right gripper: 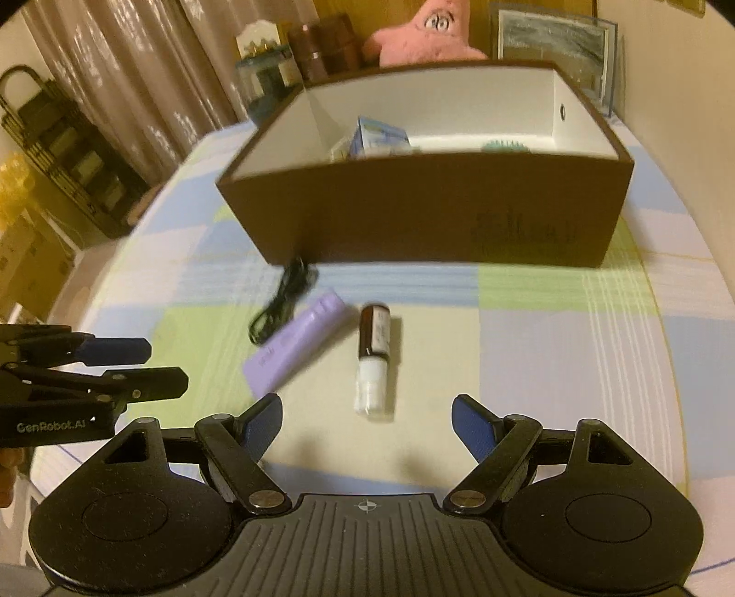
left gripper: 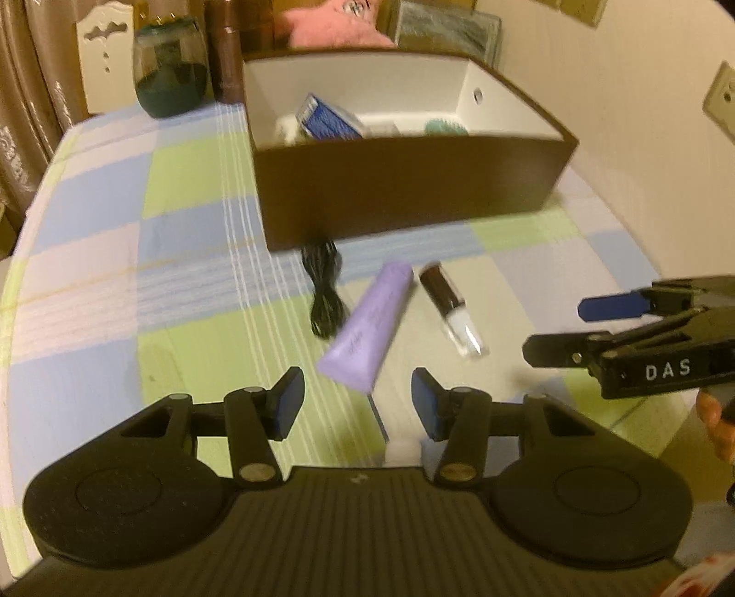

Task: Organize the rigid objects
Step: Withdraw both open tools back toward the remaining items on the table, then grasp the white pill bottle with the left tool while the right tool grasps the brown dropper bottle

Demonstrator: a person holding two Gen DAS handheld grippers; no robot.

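A purple tube [left gripper: 370,328] [right gripper: 294,351], a small brown bottle with a white cap [left gripper: 452,307] [right gripper: 373,358] and a coiled black cable [left gripper: 324,289] [right gripper: 282,303] lie on the checked tablecloth in front of a brown box [left gripper: 404,193] [right gripper: 427,216]. The box holds a blue carton [left gripper: 328,117] [right gripper: 379,135] and a teal item [left gripper: 445,126]. My left gripper [left gripper: 358,402] is open, just short of the tube's near end. My right gripper [right gripper: 367,429] is open, just short of the bottle's cap. Each gripper shows in the other's view, the right [left gripper: 556,330] and the left [right gripper: 165,367].
A dark green glass jar [left gripper: 170,69] and brown cylinders [left gripper: 227,50] stand behind the box at the left. A pink plush toy [right gripper: 429,32] and a framed picture [right gripper: 556,41] stand at the back. A dark rack [right gripper: 59,151] stands beyond the table's left edge.
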